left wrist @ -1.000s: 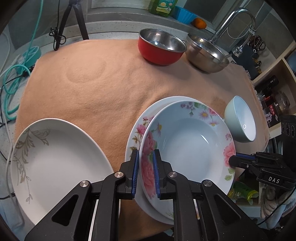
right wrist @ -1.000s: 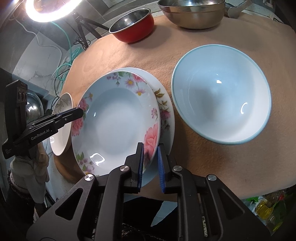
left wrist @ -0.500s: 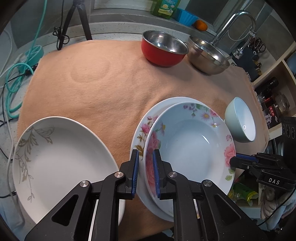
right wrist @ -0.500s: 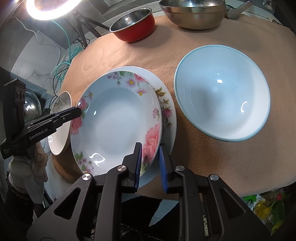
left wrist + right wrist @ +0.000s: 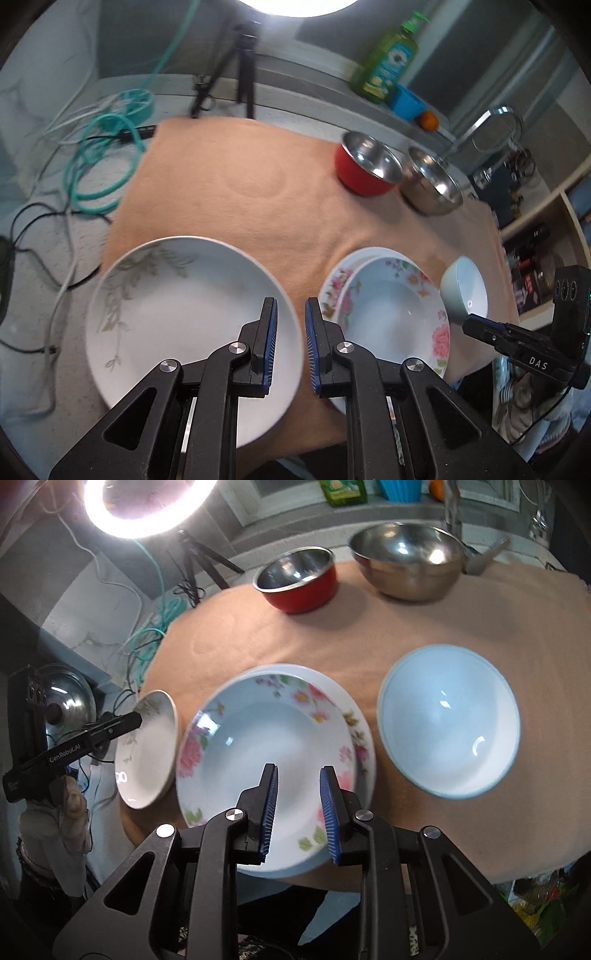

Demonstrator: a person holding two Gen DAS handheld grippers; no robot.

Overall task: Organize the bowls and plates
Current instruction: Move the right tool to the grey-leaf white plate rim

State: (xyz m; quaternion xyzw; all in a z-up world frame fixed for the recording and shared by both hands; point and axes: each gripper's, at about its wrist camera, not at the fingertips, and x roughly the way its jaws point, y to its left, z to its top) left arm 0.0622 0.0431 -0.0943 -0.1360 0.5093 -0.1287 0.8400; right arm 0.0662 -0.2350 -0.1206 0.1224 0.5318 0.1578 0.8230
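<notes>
- Left wrist view, lower left of frame: white plate with grey leaf print point(image 5: 177, 317) lies alone on the tan cloth point(image 5: 258, 206). It is not stacked yet.
- Lower centre: left gripper point(image 5: 290, 343) hangs over that plate's right rim, jaws slightly apart, nothing between them.
- Lower right: floral deep plate point(image 5: 395, 317) rests inside the floral flat plate point(image 5: 340, 277). I judge 1 stack done.
- Right edge: pale blue bowl point(image 5: 465, 291) stands just beside the stack; right gripper point(image 5: 480, 326) reaches in below it.
- Upper right: red bowl point(image 5: 365, 170) and steel bowl point(image 5: 432, 184) stand side by side, not nested.
- Right wrist view, lower centre: right gripper sits above the near rim of the floral deep plate, jaws opening, pads clear of the rim.
- Judgement on what is left: leaf plate to join the stack; 3 bowls to sort.
- Change since 1 second back: both grippers then pinched the deep plate's rim, 1 on each side. Both have now let go and lifted. The left gripper has swung over to the leaf plate, and its view has tipped up to show the dish soap bottle point(image 5: 388, 62) at upper right.
</notes>
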